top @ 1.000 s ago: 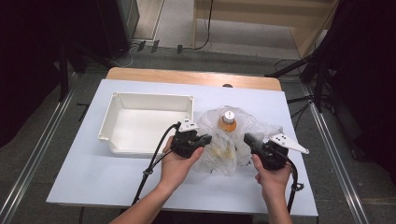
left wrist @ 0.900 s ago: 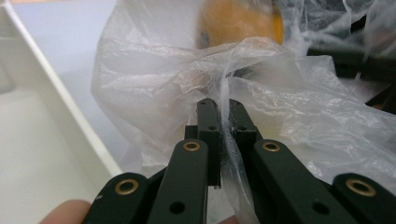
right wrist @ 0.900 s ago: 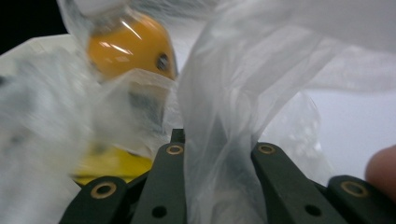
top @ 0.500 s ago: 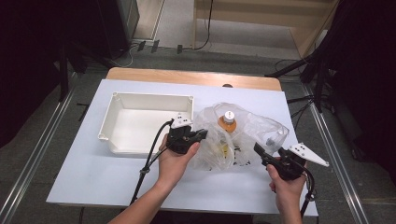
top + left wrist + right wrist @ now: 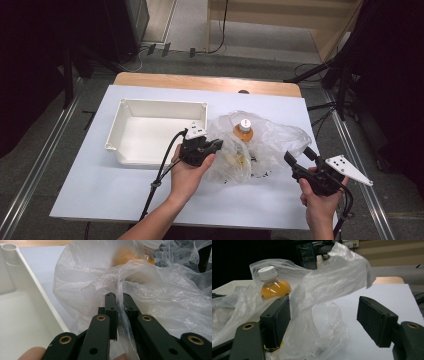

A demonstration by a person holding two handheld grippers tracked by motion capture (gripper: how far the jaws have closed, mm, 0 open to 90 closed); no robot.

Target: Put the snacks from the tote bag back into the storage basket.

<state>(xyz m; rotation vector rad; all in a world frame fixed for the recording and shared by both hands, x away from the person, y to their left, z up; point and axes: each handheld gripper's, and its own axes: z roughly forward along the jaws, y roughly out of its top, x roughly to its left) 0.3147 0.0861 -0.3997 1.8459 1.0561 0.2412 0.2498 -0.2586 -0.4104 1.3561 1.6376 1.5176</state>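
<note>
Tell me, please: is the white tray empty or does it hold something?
Empty. The high view shows the white tray with a bare bottom; the bottle stands beside it inside the plastic bag.

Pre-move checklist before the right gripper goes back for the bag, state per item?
1. Left gripper clamped on the bag: ok, film is pinched between its shut jaws.
2. Right gripper free: ok, its jaws have just been opening; loose film hangs between them, but the pads are not pressing it.
3. Bottle upright inside the bag: ok, white cap on top.
4. Bag mouth open wide enough to take the bottle out: cannot tell, the film is crumpled.
5. Tray ready beside the bag: ok, nothing inside it.
6. Left gripper's cable away from the bag: ok, it trails back toward the person.
</note>
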